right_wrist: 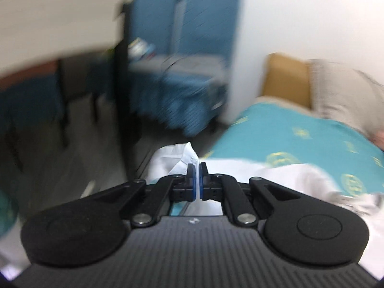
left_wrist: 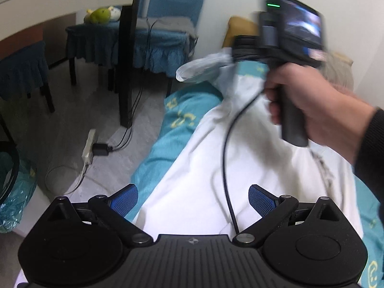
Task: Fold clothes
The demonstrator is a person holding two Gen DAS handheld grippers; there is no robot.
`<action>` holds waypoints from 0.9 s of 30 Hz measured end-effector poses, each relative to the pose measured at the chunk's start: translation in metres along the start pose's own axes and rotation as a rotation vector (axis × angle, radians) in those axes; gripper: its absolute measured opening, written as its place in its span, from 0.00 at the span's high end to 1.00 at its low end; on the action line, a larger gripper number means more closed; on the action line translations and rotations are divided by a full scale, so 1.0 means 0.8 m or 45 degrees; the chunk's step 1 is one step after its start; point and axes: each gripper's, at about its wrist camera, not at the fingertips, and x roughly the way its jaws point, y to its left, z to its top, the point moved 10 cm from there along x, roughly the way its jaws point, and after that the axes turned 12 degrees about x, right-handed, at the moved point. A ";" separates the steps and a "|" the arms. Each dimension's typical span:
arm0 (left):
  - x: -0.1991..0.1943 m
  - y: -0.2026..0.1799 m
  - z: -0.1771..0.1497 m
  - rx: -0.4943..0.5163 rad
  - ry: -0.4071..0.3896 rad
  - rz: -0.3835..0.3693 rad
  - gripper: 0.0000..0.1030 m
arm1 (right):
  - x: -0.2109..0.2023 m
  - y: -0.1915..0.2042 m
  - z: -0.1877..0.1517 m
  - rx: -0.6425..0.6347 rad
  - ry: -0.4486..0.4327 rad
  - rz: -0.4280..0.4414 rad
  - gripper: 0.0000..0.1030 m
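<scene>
While the white shirt [left_wrist: 216, 148] lies spread on the bed [left_wrist: 165, 134], the right gripper [right_wrist: 197, 180] has its jaws closed on one thin, lifted edge; the left gripper [left_wrist: 193, 199] hangs open above it. The cloth looks light and limp, so it is best held at hems or corners.

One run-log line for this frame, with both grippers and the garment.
left gripper: jaws open, over white cloth garment | right gripper: jaws shut on garment's edge | surface: teal patterned bed cover
</scene>
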 end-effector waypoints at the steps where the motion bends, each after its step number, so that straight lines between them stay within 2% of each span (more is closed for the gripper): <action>1: -0.004 -0.004 0.003 0.008 -0.020 -0.010 0.03 | -0.016 -0.022 0.011 0.059 -0.044 -0.031 0.95; 4: -0.012 -0.018 0.009 0.048 -0.069 -0.031 0.03 | -0.063 -0.102 0.024 0.232 -0.143 -0.159 0.95; 6: -0.011 -0.028 0.010 0.074 -0.075 -0.042 0.03 | -0.088 -0.161 0.014 0.343 -0.168 -0.255 0.95; 9: -0.006 -0.040 0.010 0.104 -0.071 -0.050 0.03 | -0.118 -0.243 -0.026 0.503 -0.134 -0.371 0.95; 13: 0.004 -0.052 0.010 0.122 -0.051 -0.052 0.03 | -0.146 -0.315 -0.097 0.583 -0.013 -0.444 0.92; 16: 0.005 -0.058 0.007 0.143 -0.043 -0.056 0.03 | -0.152 -0.322 -0.128 0.479 0.089 -0.436 0.83; 17: 0.005 -0.059 0.006 0.152 -0.042 -0.058 0.03 | -0.154 -0.320 -0.130 0.442 0.094 -0.423 0.68; 18: 0.005 -0.060 0.006 0.158 -0.043 -0.056 0.03 | -0.155 -0.315 -0.130 0.413 0.081 -0.395 0.42; 20: 0.009 -0.063 0.006 0.163 -0.035 -0.054 0.03 | -0.159 -0.302 -0.118 0.360 0.011 -0.346 0.22; 23: 0.013 -0.066 0.003 0.171 -0.013 -0.054 0.03 | -0.147 -0.265 -0.095 0.225 -0.042 -0.255 0.23; 27: 0.021 -0.071 -0.001 0.192 0.009 -0.049 0.03 | -0.105 -0.196 -0.083 -0.031 0.026 -0.113 0.25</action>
